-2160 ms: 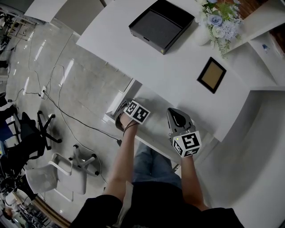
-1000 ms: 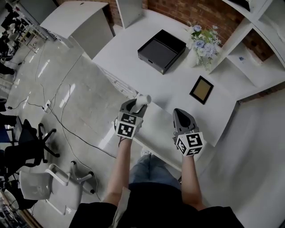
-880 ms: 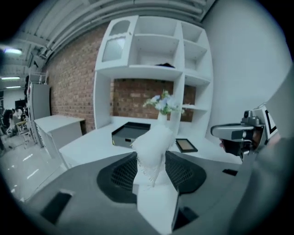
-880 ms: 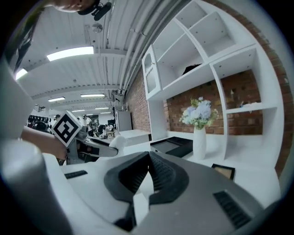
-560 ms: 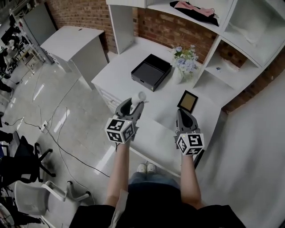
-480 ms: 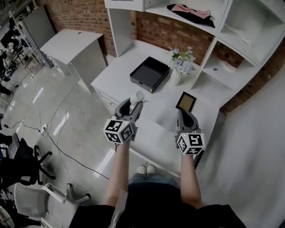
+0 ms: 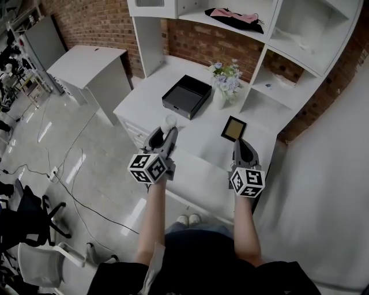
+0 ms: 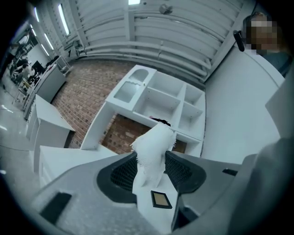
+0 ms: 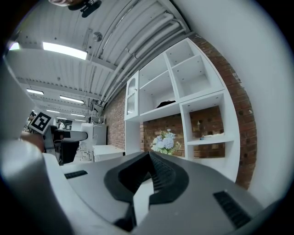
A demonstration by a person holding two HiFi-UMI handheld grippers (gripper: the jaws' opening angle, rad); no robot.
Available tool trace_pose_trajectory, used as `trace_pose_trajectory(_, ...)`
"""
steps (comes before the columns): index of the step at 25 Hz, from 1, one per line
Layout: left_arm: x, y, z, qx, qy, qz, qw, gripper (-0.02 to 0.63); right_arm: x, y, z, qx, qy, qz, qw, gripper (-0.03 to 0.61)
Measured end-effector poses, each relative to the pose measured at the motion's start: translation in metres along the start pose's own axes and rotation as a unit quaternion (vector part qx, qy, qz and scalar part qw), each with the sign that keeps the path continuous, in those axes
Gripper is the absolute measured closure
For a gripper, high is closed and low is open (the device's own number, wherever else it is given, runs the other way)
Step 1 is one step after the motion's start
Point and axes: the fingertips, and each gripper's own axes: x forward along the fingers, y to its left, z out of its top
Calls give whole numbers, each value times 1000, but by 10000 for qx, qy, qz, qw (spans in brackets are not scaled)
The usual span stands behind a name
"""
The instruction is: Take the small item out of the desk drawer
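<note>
My left gripper (image 7: 166,131) is held over the front edge of the white desk (image 7: 199,144), shut on a small white fuzzy item (image 7: 170,120). In the left gripper view the item (image 8: 154,146) stands upright between the two ribbed pads and sticks out past the tips of the gripper (image 8: 153,166). My right gripper (image 7: 243,146) hovers at the same height over the desk's right part, its jaws shut with nothing in them; the right gripper view shows the gripper (image 9: 149,158) with its tips meeting. The drawer itself is hidden from me.
On the desk stand a black tray (image 7: 186,96), a vase of flowers (image 7: 223,80) and a dark picture frame (image 7: 233,128). White shelving (image 7: 271,40) rises behind, with a pink and black cloth (image 7: 233,17) on it. A second white desk (image 7: 86,66) stands at left; cables cross the floor.
The left gripper came up from low at the desk's front with the white item in its jaws and now holds it above the desk edge. The head view tilted up, showing the shelves.
</note>
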Motion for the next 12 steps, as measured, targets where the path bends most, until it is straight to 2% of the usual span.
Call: trace_pose_trajectory(12, -5, -2, -8, 330, 225, 133, 9991, 428, -4, 8, 4, -133, 4, 104, 9999, 581)
